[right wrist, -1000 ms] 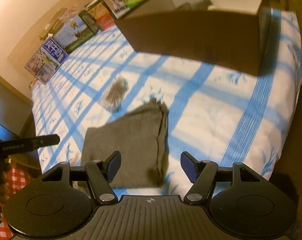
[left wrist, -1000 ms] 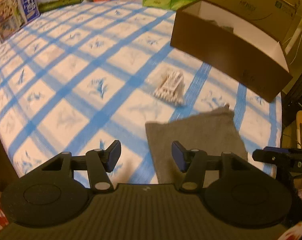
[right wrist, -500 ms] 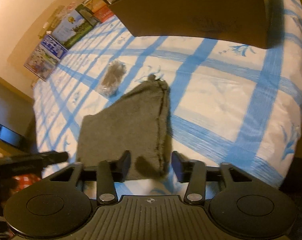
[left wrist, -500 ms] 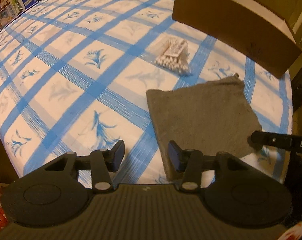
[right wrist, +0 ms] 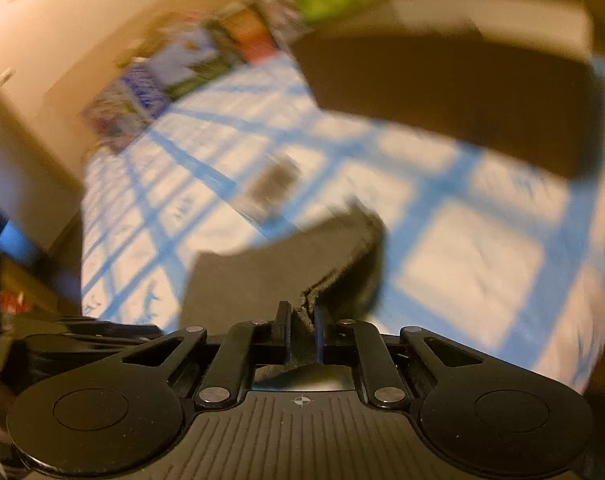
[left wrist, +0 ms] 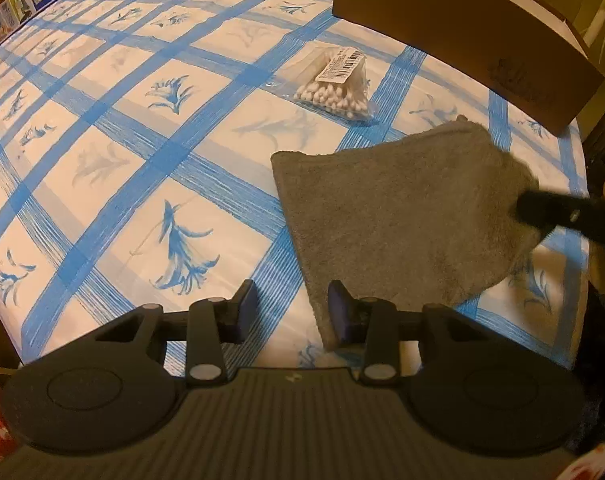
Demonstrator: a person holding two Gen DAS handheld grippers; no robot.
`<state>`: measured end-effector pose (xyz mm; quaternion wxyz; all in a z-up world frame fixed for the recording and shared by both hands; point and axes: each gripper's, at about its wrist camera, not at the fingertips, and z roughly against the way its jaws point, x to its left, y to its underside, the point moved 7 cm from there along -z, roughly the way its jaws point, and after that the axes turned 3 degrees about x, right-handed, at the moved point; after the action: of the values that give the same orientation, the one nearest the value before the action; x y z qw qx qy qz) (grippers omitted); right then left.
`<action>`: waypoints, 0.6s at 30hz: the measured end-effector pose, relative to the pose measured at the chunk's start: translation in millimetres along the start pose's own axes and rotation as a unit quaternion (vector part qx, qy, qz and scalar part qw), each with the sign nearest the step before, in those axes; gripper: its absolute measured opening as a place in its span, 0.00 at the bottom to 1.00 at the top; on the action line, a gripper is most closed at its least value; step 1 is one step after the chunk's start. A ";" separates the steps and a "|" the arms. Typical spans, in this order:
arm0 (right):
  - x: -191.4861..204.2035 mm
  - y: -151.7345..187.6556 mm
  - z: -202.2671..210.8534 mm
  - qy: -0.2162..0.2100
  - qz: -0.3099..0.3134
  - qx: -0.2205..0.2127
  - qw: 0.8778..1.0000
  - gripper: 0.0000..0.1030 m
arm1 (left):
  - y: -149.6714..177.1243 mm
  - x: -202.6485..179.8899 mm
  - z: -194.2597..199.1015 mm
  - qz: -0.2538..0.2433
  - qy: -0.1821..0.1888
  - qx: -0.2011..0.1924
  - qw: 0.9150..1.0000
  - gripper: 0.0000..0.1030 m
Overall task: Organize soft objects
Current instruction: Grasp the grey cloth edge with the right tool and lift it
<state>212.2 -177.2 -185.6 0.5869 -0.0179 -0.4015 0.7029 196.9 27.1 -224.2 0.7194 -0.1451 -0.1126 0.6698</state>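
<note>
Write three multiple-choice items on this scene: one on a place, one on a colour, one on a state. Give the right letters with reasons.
1. Where does the cotton swab packet lie?
A. inside the cardboard box
B. on the checked cloth, beyond the towel
C. on the towel

2. What colour is the towel?
A. grey
B. red
C. green

3. What is the right gripper doing?
A. hanging empty
B. pinching the towel's edge
C. holding the packet

Key: B, the packet rests on blue checks past the towel; A, the towel is grey; B, towel edge sits between its closing jaws.

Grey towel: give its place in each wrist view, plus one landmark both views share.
Left wrist: grey towel right of centre, its near corner at the left gripper.
Right wrist: lower centre, blurred, its edge pinched in the closing right gripper.
Shared landmark: cardboard box, beyond the towel.
</note>
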 end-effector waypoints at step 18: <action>-15.6 15.4 -22.1 0.068 -0.039 0.068 0.995 0.36 | -2.9 7.1 -0.7 0.014 0.016 0.002 1.000 0.35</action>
<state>215.6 -178.1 -216.6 0.6398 -0.0098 -0.3121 0.7023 200.4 34.0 -224.0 0.7118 -0.1560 -0.0983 0.6778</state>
